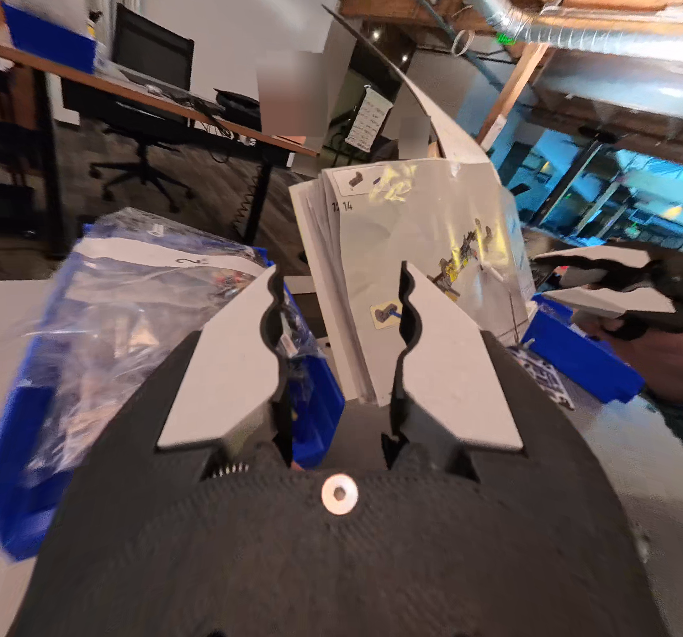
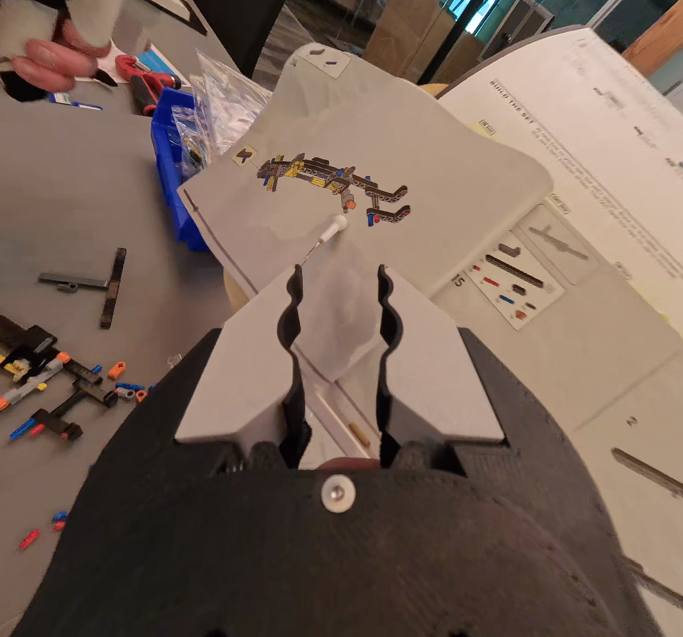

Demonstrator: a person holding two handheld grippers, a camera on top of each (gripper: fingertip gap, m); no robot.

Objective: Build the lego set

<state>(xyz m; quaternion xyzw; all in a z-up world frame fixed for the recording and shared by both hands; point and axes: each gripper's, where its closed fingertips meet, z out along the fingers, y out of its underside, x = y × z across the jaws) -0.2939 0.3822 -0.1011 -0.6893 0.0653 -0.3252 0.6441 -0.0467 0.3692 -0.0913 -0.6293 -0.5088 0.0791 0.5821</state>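
The right gripper (image 2: 338, 272) has its jaws apart around a lifted page of the one instruction booklet (image 2: 369, 146). The left gripper (image 1: 339, 272) gapes empty before it. Loose lego pieces (image 2: 55, 390) lie leftward; one blue bin (image 2: 166, 176) holds bags beyond.

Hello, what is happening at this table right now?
A person with two handheld grippers is pausing a lego build to turn pages of the instruction booklet. The right gripper and left gripper are both open and hold nothing. Loose lego pieces lie on the table.
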